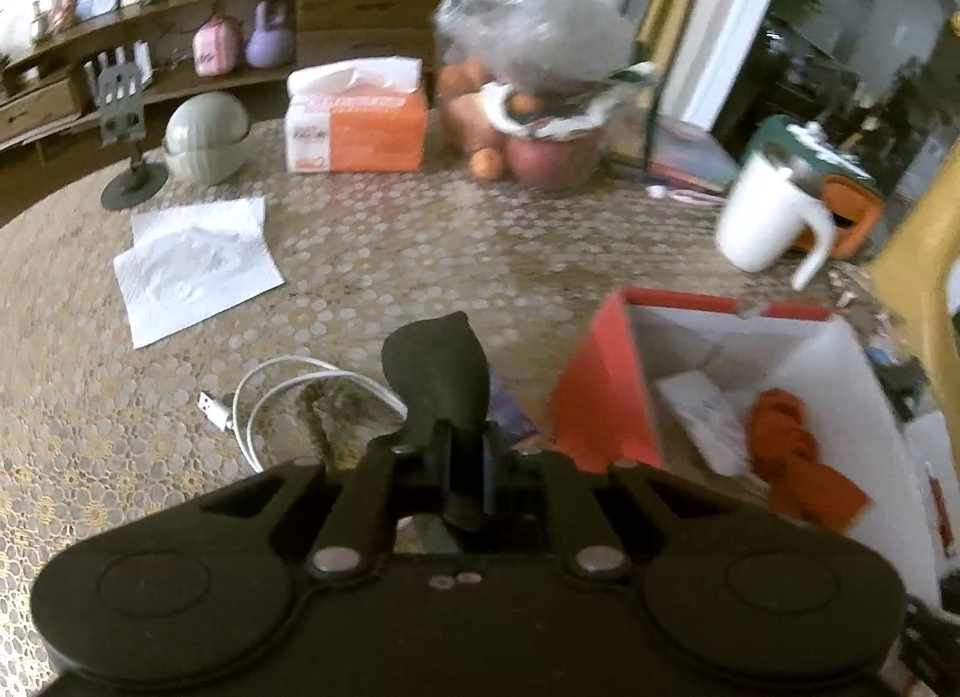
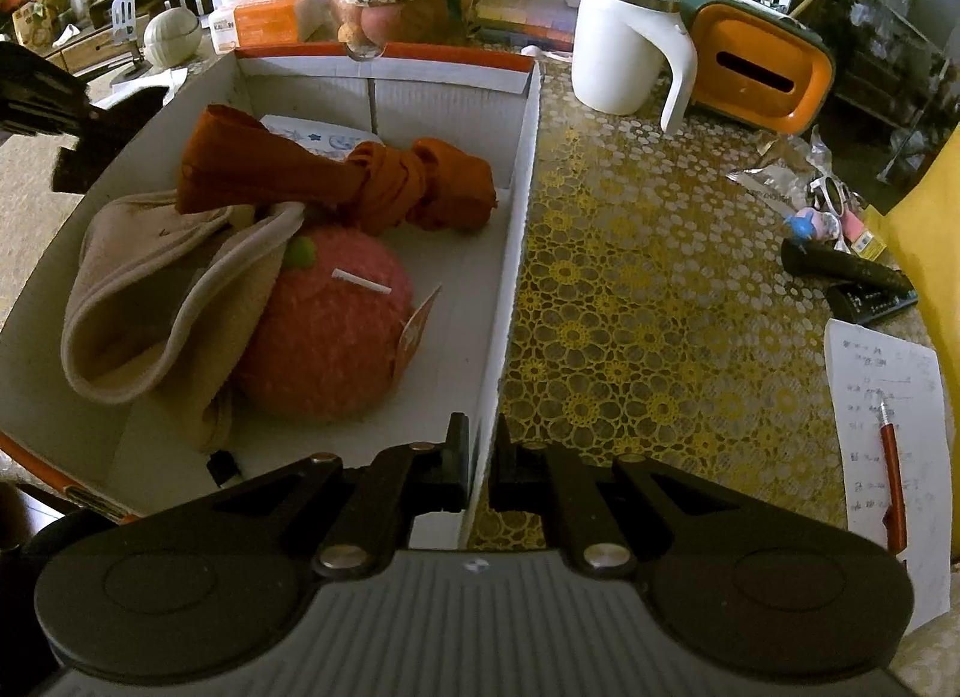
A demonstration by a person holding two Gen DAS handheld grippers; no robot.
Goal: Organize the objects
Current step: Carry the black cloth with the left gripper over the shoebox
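Over on the left, the left tool [image 1: 447, 427] is clamped on a black floppy thing [image 1: 435, 373] I can't identify, its lower end hidden between the fingers, a white cable [image 1: 288, 391] just left of it. Rightward, the right tool [image 2: 480, 457] pinches the box [image 2: 510, 253] wall; the plush [image 2: 324, 337] inside sits half under beige cloth [image 2: 150, 301].

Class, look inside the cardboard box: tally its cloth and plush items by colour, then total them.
Orange: 1, the knotted orange cloth
Beige: 1, the folded beige cloth
Pink: 1, the round pink plush toy
Total: 3
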